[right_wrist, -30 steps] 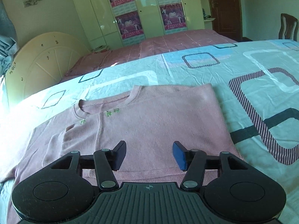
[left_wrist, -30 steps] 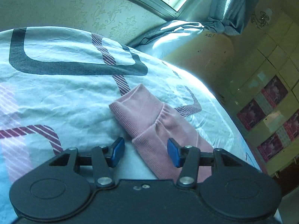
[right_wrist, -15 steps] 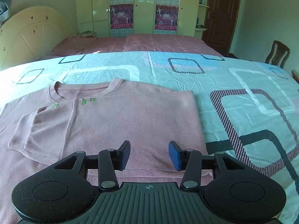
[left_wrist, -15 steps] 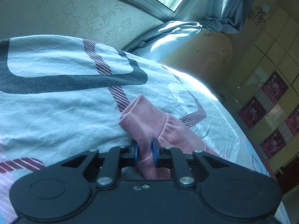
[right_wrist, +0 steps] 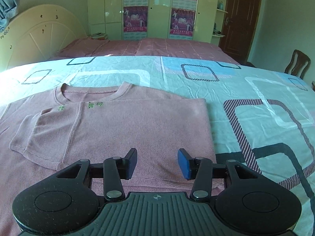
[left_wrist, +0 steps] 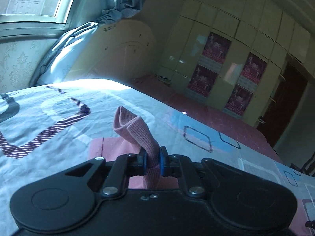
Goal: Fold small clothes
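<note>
A small pink long-sleeved sweater [right_wrist: 122,125] lies flat on the patterned bedsheet [right_wrist: 256,90], its right side and sleeve folded over the body. My left gripper [left_wrist: 152,158] is shut on the ribbed cuff of the sweater's other sleeve [left_wrist: 137,131] and holds it lifted above the sheet; more pink cloth [left_wrist: 110,147] lies below it. My right gripper [right_wrist: 157,164] is open and empty, low over the sweater's bottom hem.
The sheet covers a wide bed with a cream headboard [right_wrist: 37,37] at the left. A second bed with a pink cover [right_wrist: 149,47] lies beyond, then wardrobes with posters [right_wrist: 135,17]. A wooden chair [right_wrist: 297,64] stands at the right, a window and curtain [left_wrist: 120,4] behind the left gripper.
My left gripper closed on the sleeve cuff, then lifted it and swung it round toward the sweater's body. My right gripper stayed open and shifted slightly over the hem.
</note>
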